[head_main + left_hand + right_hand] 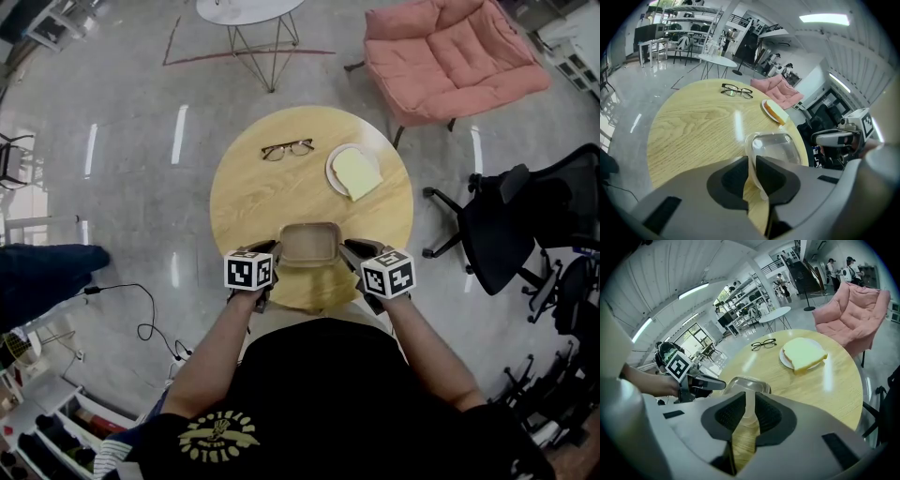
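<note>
A clear plastic container (309, 244) sits at the near edge of the round wooden table (253, 197). My left gripper (272, 251) is shut on its left rim, and my right gripper (349, 249) is shut on its right rim. In the left gripper view the thin rim of the container (776, 147) is pinched where that gripper (752, 161) closes. The right gripper view shows the same grip on the container (747, 383) by that gripper (750, 397). Farther back lie black glasses (287, 149) and a bread slice (356, 172) on a white plate (332, 169).
A pink armchair (450, 56) stands beyond the table at the right, with a black office chair (511, 220) closer on that side. A small white table (248, 11) is at the back. A black cable (141, 309) trails on the floor at the left.
</note>
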Demonstrator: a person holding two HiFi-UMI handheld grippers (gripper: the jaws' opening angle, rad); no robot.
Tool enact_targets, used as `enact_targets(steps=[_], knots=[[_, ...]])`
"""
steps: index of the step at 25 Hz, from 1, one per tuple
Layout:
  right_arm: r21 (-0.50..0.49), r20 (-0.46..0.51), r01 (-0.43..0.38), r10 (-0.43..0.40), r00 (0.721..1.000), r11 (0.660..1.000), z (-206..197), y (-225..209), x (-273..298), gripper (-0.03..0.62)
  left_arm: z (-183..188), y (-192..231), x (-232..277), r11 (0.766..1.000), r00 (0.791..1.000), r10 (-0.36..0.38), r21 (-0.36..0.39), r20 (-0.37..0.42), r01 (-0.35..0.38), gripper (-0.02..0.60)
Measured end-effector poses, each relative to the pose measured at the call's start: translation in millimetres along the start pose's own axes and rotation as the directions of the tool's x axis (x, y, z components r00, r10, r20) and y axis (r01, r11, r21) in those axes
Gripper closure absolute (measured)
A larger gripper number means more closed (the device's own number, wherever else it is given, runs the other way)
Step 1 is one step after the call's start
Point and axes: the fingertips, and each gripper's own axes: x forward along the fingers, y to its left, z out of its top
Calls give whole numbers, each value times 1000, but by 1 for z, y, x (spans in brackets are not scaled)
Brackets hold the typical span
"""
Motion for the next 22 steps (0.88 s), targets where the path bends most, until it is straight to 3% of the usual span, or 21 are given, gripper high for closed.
enact_targets(steps=[11,22], knots=[[30,-30,-9,10,1000,1000,-5,-6,6,512,2,5,0,997,1000,7,-75,26,-5,546],[140,-54,-41,49,997,989,-22,-15,17,493,2,3,0,997,999,15,-77,35,-13,549]])
